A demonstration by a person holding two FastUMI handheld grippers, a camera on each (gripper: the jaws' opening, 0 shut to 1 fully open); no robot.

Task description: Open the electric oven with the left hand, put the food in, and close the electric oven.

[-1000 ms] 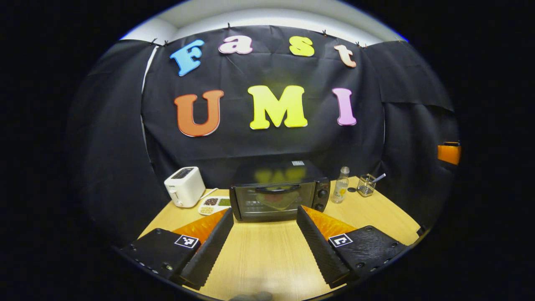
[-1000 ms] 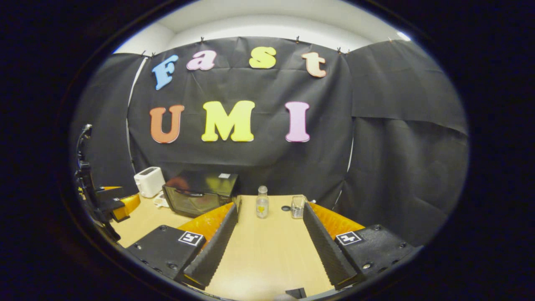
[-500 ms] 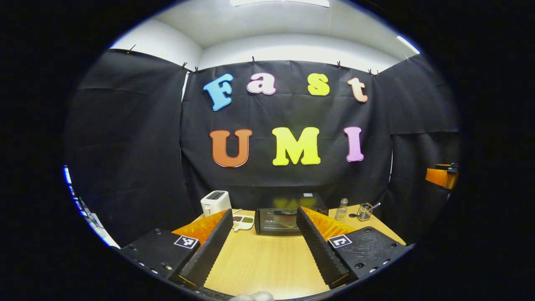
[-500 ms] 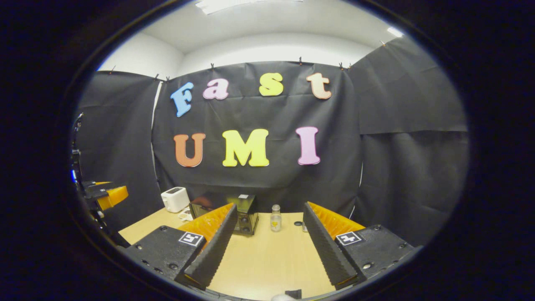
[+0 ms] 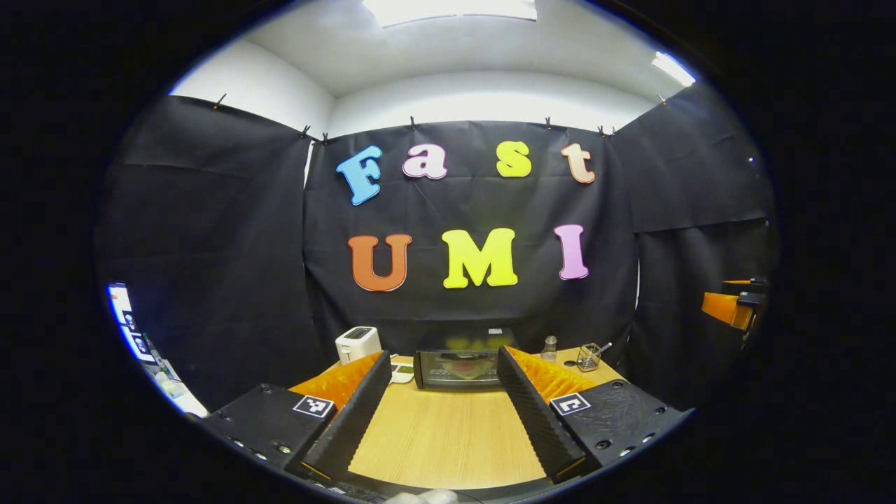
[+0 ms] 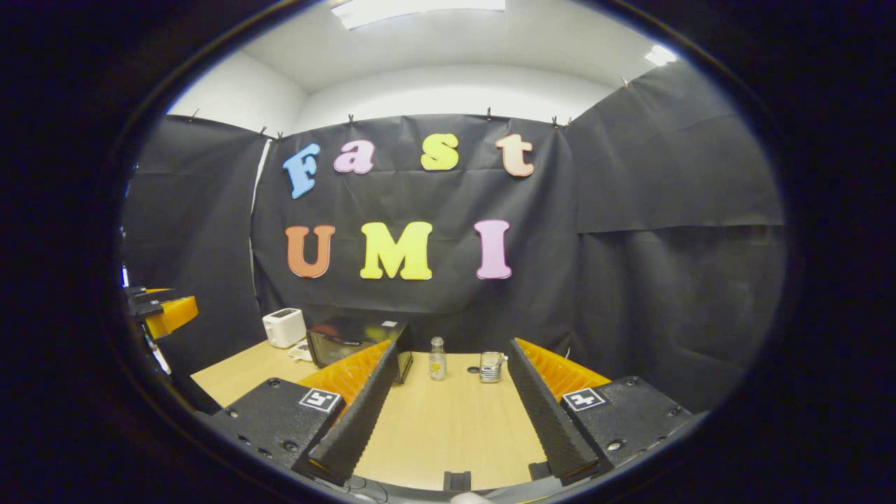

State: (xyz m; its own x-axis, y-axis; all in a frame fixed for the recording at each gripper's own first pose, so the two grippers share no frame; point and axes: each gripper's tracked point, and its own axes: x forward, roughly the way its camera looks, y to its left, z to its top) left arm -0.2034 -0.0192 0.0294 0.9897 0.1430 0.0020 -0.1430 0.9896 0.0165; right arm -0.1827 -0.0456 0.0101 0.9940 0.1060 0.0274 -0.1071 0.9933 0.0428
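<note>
The black electric oven stands at the far side of the wooden table, its glass door closed. It also shows left of centre as the oven in the right gripper view. A white dish of food lies just left of it, seen small as the dish. My left gripper is open and holds nothing, well back from the oven and facing it. My right gripper is open and holds nothing, over the table's near right part. Each gripper shows at the other view's edge: the right gripper, the left gripper.
A white toaster stands left of the dish, also seen as the toaster. Right of the oven are a small clear bottle and a glass holder with a utensil. Bare wood lies between me and the oven.
Both grippers have drawn back from the oven and tilted upward, so the oven and table look smaller and lower. Both stay open.
</note>
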